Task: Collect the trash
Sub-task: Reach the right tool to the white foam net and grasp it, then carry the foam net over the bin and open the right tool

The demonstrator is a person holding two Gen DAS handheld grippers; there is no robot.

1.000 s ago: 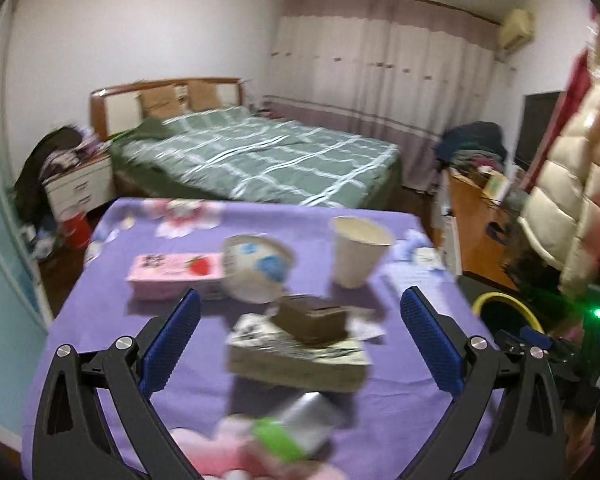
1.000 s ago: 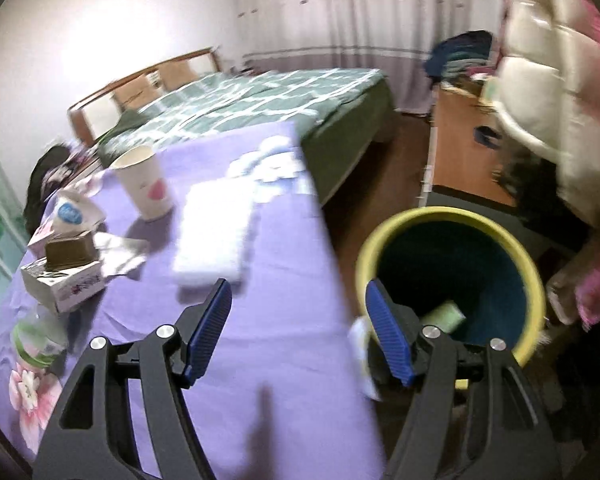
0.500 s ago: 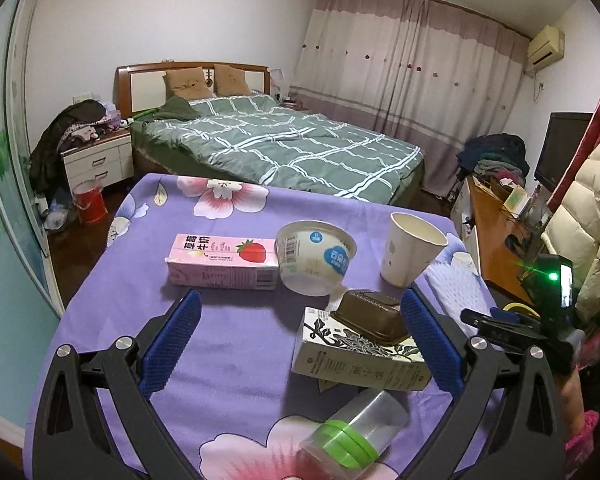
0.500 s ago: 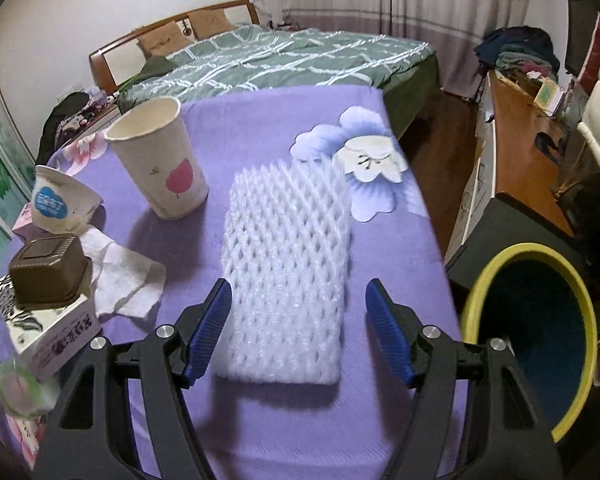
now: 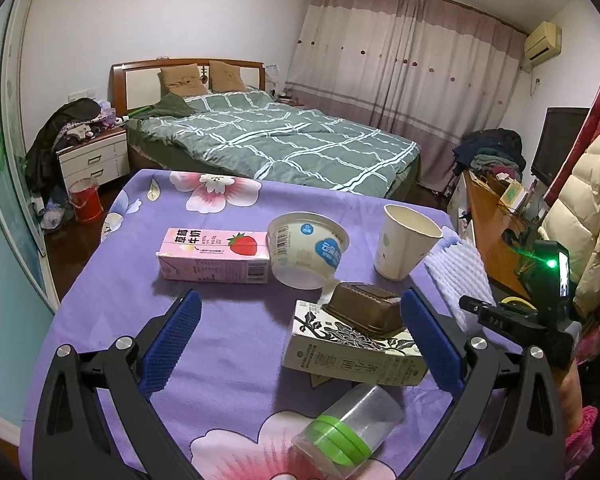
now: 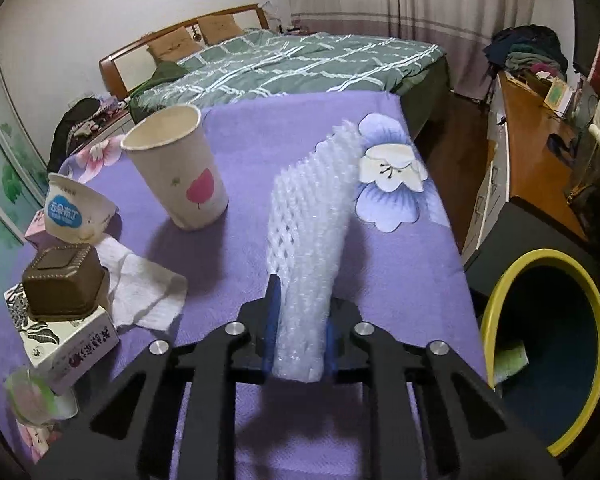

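My right gripper (image 6: 300, 320) has a white foam net sleeve (image 6: 312, 232) between its blue pads, which press on the near end as the jaws are closing. The sleeve bends up off the purple tablecloth (image 6: 240, 264). A yellow-rimmed bin (image 6: 500, 304) stands to the right below the table edge, with a scrap inside. My left gripper (image 5: 298, 298) hovers open over the table. Ahead of its right finger lies a black-and-white carton (image 5: 352, 352) with a brown box (image 5: 364, 308) on top. The foam net sleeve (image 5: 456, 276) shows at the table's right edge.
On the cloth lie a pink milk carton (image 5: 214, 256), a tilted yogurt tub (image 5: 308, 248), an upright paper cup (image 5: 404, 248), a clear jar with a green band (image 5: 348, 428) and a crumpled tissue (image 6: 144, 288). A bed (image 5: 276, 140) stands beyond the table, a wooden desk (image 6: 536, 148) to the right.
My right gripper swung from over the bin to the foam net, then shut on its near end, lifting and folding it. The left gripper drifted slightly and stays open.
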